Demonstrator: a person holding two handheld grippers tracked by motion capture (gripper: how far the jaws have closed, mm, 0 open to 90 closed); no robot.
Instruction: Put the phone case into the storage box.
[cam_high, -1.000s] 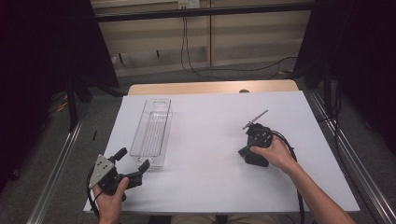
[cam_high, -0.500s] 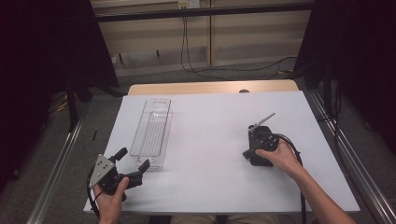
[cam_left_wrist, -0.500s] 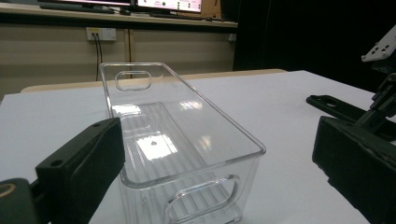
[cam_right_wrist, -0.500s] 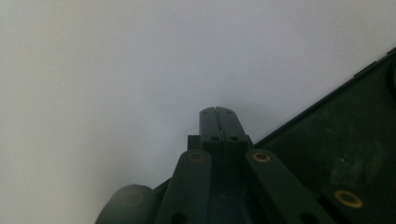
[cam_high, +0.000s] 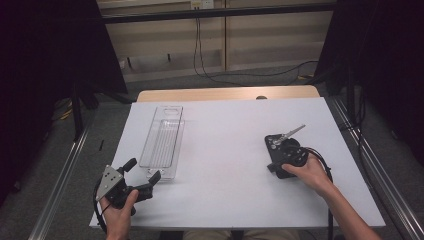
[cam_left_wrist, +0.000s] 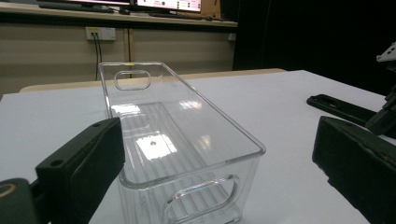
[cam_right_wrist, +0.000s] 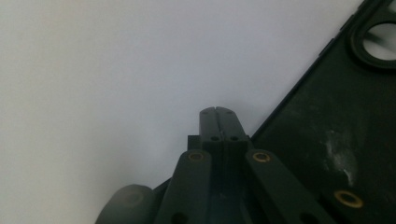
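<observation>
Jaws of your left gripper (cam_high: 142, 182) stand wide apart with nothing between them, at the lower left of the high view. Just beyond its tips lies the clear plastic bin (cam_high: 163, 141), long axis running from the lower left toward the upper middle of that frame, near short end almost at the jaw tips, apart from them as far as I can tell. The left gripper view (cam_left_wrist: 212, 154) adds what the high view lacks: the bin (cam_left_wrist: 182, 140) is upright, open side up, with a handle cut-out in each short wall. Your right gripper (cam_high: 285, 152), at the right centre of the high view, sits well apart from the bin. Its own view shows the jaws pressed together on nothing (cam_right_wrist: 218, 114), above the white table (cam_right_wrist: 102, 84), beside a flat black piece (cam_right_wrist: 336, 130) at the right.
</observation>
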